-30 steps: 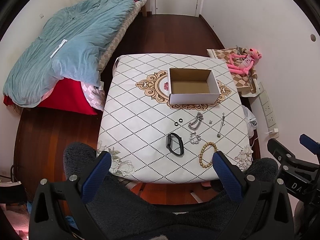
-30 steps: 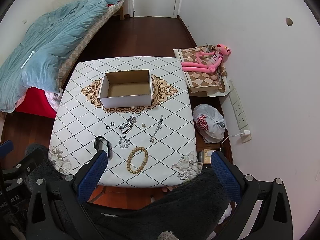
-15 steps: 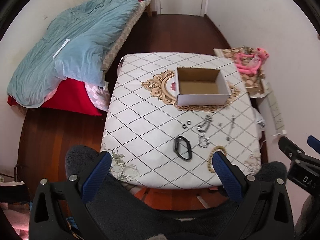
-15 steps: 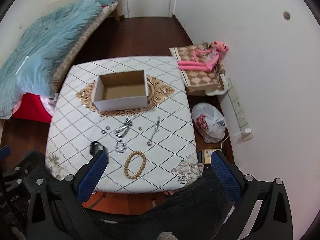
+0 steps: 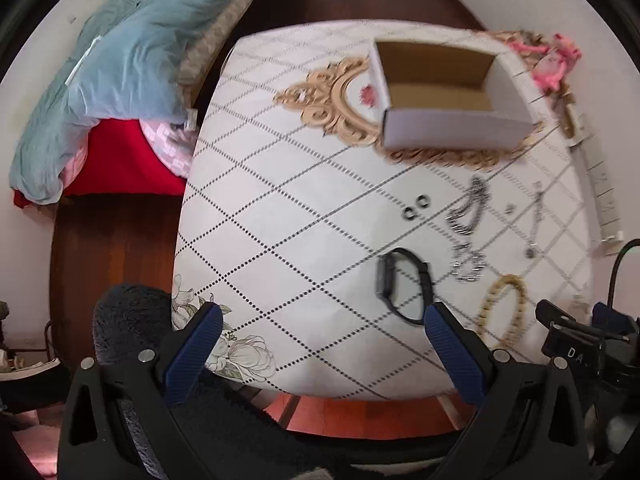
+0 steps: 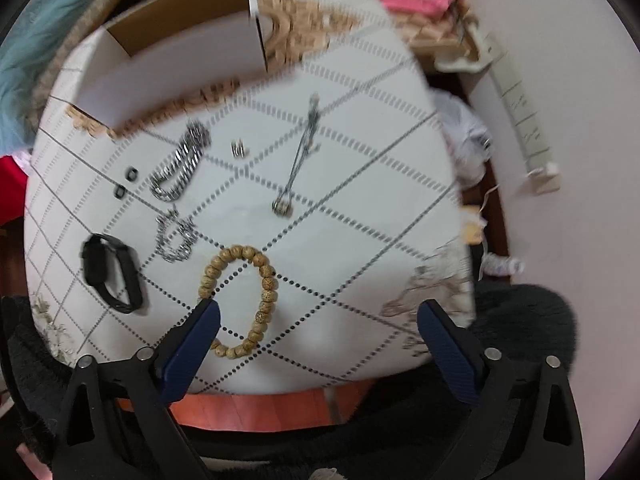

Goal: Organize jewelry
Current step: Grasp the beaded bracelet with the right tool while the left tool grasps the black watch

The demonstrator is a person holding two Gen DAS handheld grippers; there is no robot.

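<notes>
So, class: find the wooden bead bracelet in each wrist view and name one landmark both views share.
Left wrist view: the wooden bead bracelet lies at lower right, near the table's front edge, right of the black wristband.
Right wrist view: the bracelet lies low and centre-left, again right of the wristband.
Shared landmark: the cardboard box at the far end.

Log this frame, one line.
phase: approach | left claw: open, empty | right claw: open, over bead bracelet | box: empty | jewelry on table

Both wrist views steeply above the shared table, right nearer.
</notes>
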